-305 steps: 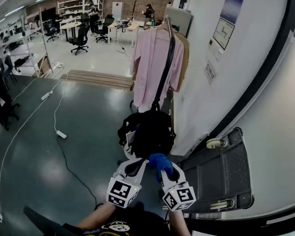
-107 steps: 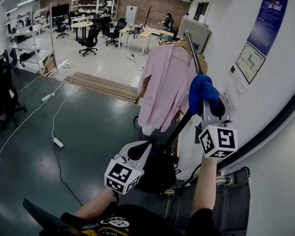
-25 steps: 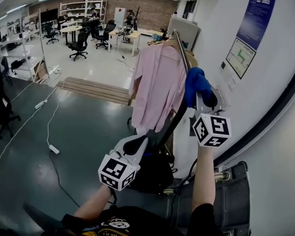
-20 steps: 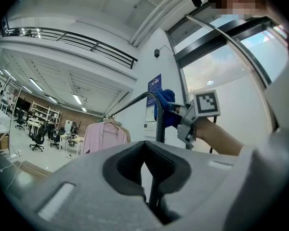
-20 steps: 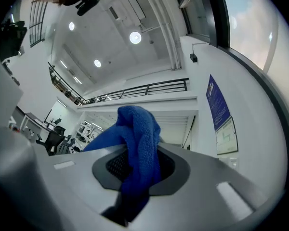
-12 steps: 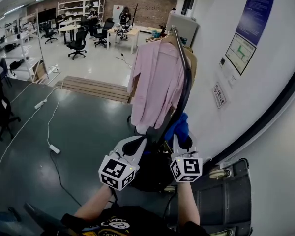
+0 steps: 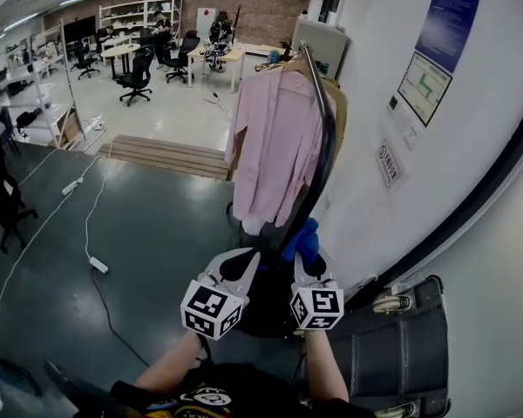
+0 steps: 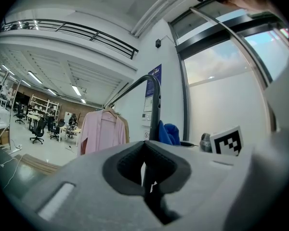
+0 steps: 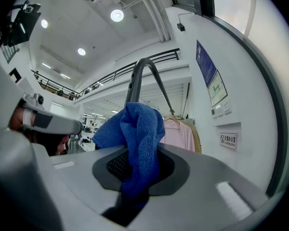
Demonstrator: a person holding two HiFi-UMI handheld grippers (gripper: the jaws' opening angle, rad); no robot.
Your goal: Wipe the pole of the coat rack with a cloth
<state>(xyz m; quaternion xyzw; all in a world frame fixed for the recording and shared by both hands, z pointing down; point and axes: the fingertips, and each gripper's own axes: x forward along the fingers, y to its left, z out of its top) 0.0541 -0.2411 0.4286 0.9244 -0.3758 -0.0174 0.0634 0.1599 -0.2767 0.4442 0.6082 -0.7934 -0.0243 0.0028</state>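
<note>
Left gripper point(image 7: 241, 262): pressed tight on the pole point(image 7: 324, 151), low on it, at 9 o'clock of the right gripper.
Right gripper point(image 7: 307, 264): pinching the cloth point(image 7: 302, 239), which bunches out at its 12 o'clock.
Cloth: blue, against the lower pole, just above the left gripper.
Pole: dark, leaning, its curved top at 12 o'clock.
Shirt point(image 7: 275, 142): pink, hanging at 9 o'clock of the pole.
</note>
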